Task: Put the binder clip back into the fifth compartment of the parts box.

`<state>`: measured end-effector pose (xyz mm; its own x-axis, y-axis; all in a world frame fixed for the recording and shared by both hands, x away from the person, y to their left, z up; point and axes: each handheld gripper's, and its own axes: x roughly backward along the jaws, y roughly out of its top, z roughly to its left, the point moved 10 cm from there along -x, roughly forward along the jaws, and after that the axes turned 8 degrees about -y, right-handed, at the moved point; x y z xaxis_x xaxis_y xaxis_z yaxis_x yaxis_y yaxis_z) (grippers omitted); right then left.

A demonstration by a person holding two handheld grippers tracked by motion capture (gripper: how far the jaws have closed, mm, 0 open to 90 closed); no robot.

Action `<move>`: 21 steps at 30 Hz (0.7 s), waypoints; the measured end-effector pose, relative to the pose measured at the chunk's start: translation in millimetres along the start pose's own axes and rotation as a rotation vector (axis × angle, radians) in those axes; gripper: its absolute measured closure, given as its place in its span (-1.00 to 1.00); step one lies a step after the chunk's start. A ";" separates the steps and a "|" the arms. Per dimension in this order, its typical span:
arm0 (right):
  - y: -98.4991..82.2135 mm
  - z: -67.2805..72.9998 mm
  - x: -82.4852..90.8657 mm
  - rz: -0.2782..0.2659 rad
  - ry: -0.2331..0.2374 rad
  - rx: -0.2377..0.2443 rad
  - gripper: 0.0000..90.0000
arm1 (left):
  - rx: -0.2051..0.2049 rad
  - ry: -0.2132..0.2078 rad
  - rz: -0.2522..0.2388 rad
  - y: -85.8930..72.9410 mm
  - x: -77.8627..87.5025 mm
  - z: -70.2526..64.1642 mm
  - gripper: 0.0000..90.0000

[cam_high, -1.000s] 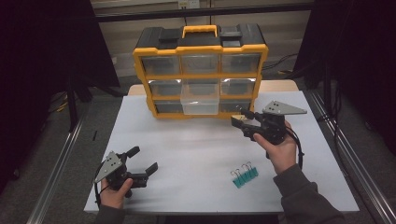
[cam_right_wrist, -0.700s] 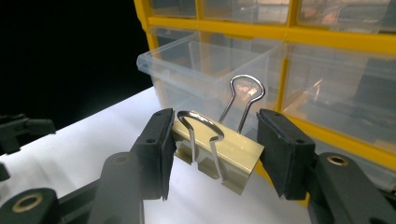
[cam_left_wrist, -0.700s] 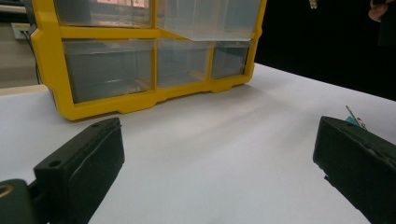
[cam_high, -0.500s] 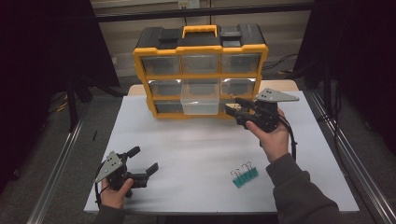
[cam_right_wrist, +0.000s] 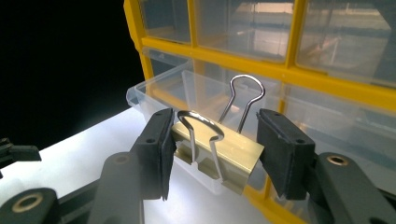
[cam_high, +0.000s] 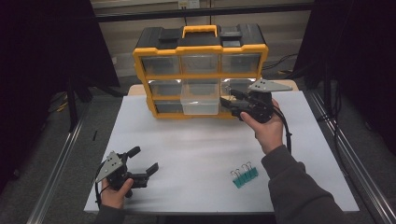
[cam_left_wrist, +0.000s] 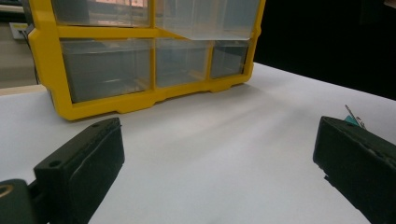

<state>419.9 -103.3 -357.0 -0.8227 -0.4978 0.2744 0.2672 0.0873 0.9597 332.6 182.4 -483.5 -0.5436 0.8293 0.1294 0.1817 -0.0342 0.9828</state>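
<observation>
A gold binder clip (cam_right_wrist: 219, 151) with silver wire handles is pinched between the jaws of my right gripper (cam_right_wrist: 212, 149), which is shut on it. That right gripper (cam_high: 232, 103) hovers just to the right of the clear drawer (cam_high: 200, 100) pulled out of the middle column of the yellow organizer (cam_high: 201, 70). The open drawer (cam_right_wrist: 187, 93) lies directly behind the clip. My left gripper (cam_high: 144, 162) rests at the front left of the white table (cam_high: 196, 149), open with nothing between its fingers (cam_left_wrist: 81, 165). Several teal binder clips (cam_high: 244, 176) lie at the front right.
The yellow organizer (cam_left_wrist: 140, 60) with clear drawers stands at the table's far edge, its black lid and yellow handle on top. Dark curtains and metal rails flank the table. Bare white surface stretches between the two grippers.
My right gripper has moved left and up with the gold clip, from beside the organizer's right end toward the open drawer. The left gripper has stayed put.
</observation>
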 end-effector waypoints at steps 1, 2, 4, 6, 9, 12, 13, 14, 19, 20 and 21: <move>1.5 0.3 -1.3 -0.002 -0.003 0.002 0.06 | 0.000 0.000 0.001 0.0 0.1 0.0 -0.95; 3.0 0.9 -2.8 -0.001 -0.005 0.003 0.06 | 0.000 0.000 0.001 0.0 0.1 -0.1 -0.96; 5.9 2.8 -5.8 0.002 -0.001 0.012 0.06 | -0.004 0.004 0.004 -0.1 0.7 0.5 -0.95; 9.0 4.7 -8.5 0.005 0.000 0.025 0.06 | -0.001 -0.001 0.000 0.1 0.2 0.1 -0.95; 15.3 8.6 -11.7 0.001 0.004 0.032 0.06 | -0.009 0.001 0.010 -0.8 0.5 0.2 -0.95; 20.3 11.2 -15.1 -0.005 0.004 0.043 0.06 | -0.004 0.000 0.005 -0.6 -0.1 -0.3 -0.96; 21.5 11.7 -16.3 -0.006 0.004 0.042 0.06 | -0.006 0.001 0.004 -0.4 -0.2 -0.1 -0.95; 22.6 12.0 -18.0 -0.008 0.003 0.042 0.06 | -0.004 0.000 0.005 -0.6 -0.1 -0.4 -0.96; 26.3 12.4 -26.8 -0.007 -0.002 0.039 0.06 | -0.002 -0.001 0.004 -0.5 0.0 -0.6 -0.95; 27.5 12.0 -28.7 -0.011 -0.005 0.040 0.06 | -0.004 -0.002 0.004 -0.5 -0.1 -0.6 -0.95; 28.5 12.1 -30.4 -0.013 -0.004 0.039 0.06 | -0.004 -0.001 0.006 -0.8 -0.2 -0.6 -0.95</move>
<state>446.5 -75.2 -337.3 -0.8283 -0.4953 0.2618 0.2368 0.1140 0.9649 332.0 181.9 -484.2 -0.5414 0.8299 0.1347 0.1818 -0.0409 0.9825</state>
